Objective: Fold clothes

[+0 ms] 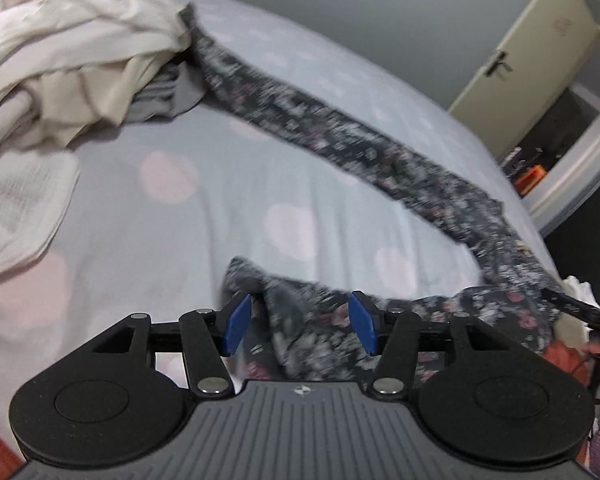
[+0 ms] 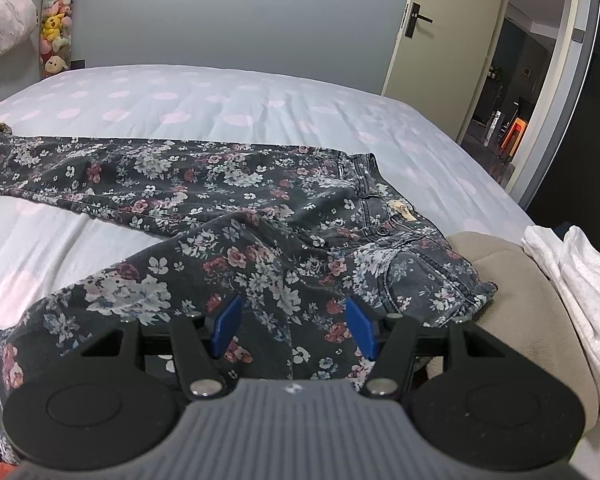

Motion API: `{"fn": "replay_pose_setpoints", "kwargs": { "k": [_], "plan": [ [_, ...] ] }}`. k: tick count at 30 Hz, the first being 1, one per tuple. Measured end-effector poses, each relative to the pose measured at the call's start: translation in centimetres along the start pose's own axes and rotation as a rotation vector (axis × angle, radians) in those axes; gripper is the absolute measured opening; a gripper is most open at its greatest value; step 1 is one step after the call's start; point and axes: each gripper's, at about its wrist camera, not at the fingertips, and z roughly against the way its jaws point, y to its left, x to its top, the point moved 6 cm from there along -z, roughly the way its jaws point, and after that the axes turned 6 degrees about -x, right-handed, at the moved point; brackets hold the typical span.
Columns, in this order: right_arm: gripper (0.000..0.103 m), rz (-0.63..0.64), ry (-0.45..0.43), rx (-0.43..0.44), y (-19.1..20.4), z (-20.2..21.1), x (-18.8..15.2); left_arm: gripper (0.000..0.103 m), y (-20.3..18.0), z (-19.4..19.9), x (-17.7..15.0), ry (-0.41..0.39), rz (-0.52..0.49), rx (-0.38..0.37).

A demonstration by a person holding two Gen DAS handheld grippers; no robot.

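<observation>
Dark floral trousers (image 2: 228,200) lie spread on the bed, waistband at the right and one leg stretching left. In the left wrist view one leg (image 1: 340,136) runs diagonally across the sheet, blurred, and the other leg's crumpled end (image 1: 296,312) lies by the fingers. My left gripper (image 1: 300,326) is open; that crumpled fabric sits between and below its blue pads (image 1: 238,330), which do not press on it. My right gripper (image 2: 294,328) is open too, hovering just over the near trouser leg with nothing clamped.
The bed sheet (image 2: 220,96) is pale blue with pink dots. A heap of cream clothes (image 1: 72,52) and a folded white cloth (image 1: 20,216) lie at the left. A beige garment (image 2: 512,280) and white one (image 2: 572,276) lie beside the waistband. An open door (image 2: 440,40) stands behind.
</observation>
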Motion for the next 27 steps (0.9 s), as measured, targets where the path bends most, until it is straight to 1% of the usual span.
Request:
{"fn": "replay_pose_setpoints", "kwargs": {
  "k": [1, 3, 5, 6, 7, 8, 9, 10, 14, 16, 19, 22, 27],
  "plan": [
    [0.061, 0.000, 0.000, 0.001, 0.0, 0.0, 0.0, 0.053, 0.3, -0.3, -0.2, 0.010, 0.014, 0.004],
    [0.061, -0.001, 0.000, 0.003, 0.0, 0.0, 0.0, 0.053, 0.4, -0.8, -0.5, 0.027, 0.037, -0.010],
    [0.061, -0.002, 0.001, 0.005, 0.0, 0.0, 0.0, 0.048, -0.1, -1.3, -0.7, 0.034, 0.008, -0.003],
    [0.061, -0.002, 0.001, 0.006, 0.0, 0.0, 0.0, 0.038, -0.5, -1.6, -0.8, 0.036, -0.014, 0.007],
    [0.061, -0.003, 0.001, 0.007, 0.0, 0.0, 0.0, 0.030, -0.8, -1.8, -0.8, 0.036, -0.033, 0.017],
    [0.061, -0.003, 0.001, 0.008, 0.0, 0.0, 0.0, 0.026, -1.0, -1.9, -0.8, 0.035, -0.048, 0.026],
    [0.061, -0.004, 0.001, 0.009, 0.0, 0.0, 0.0, 0.016, -1.1, -2.0, -0.7, 0.033, -0.064, 0.036],
    [0.061, -0.004, 0.002, 0.010, 0.0, 0.0, 0.0, 0.013, -1.3, -2.1, -0.7, 0.031, -0.079, 0.045],
    [0.061, -0.009, 0.002, 0.016, -0.1, 0.0, 0.0, 0.012, -1.3, -0.1, 1.4, -0.033, -0.086, 0.040],
    [0.061, -0.013, 0.003, 0.019, -0.2, -0.1, 0.0, 0.011, -1.2, 1.7, 3.3, -0.065, -0.090, 0.022],
    [0.062, -0.012, 0.005, 0.021, -0.1, -0.1, 0.1, 0.011, -0.4, 4.2, 6.2, -0.102, -0.102, 0.037],
    [0.063, -0.012, 0.001, 0.021, -0.1, 0.0, 0.1, 0.010, 0.9, 6.0, 8.9, -0.117, -0.106, 0.072],
    [0.064, -0.036, -0.003, 0.030, -0.5, 0.1, 0.1, 0.010, 3.5, 8.4, 12.0, -0.150, -0.127, 0.190]
  ]
}}
